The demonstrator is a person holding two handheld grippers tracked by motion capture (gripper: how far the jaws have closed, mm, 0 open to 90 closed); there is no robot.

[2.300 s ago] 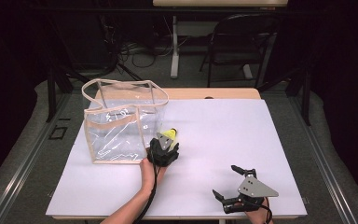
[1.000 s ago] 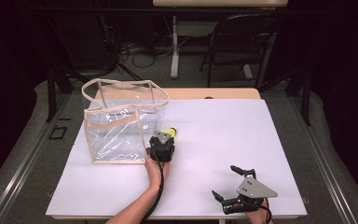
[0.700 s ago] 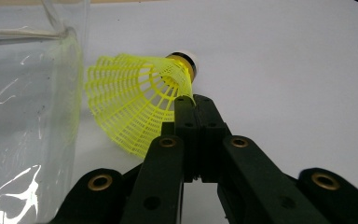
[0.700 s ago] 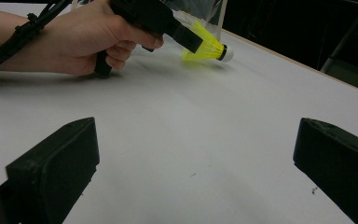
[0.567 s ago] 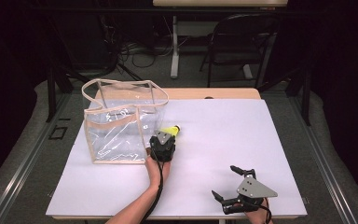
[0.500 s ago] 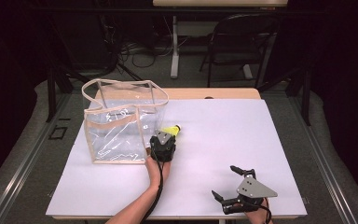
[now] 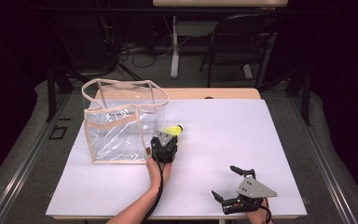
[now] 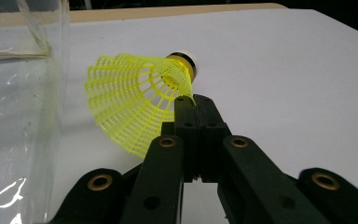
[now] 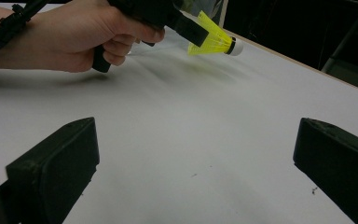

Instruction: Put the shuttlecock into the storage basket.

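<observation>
Left gripper (image 8: 189, 100) has its fingers clamped on the skirt rim of the yellow shuttlecock (image 8: 135, 100), centre frame, cork pointing away, clear bag (image 7: 121, 121) just to its left; right gripper (image 7: 235, 186) sits wide open, lower right on the counter (image 7: 242, 126), well apart

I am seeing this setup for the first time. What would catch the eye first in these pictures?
The bright yellow shuttlecock stands out most: the left gripper is shut on the edge of its mesh skirt and holds it just above the white table. Close beside it, at the table's left, stands a clear plastic bag with beige trim, its top open. The right gripper rests open at the near right edge.
</observation>
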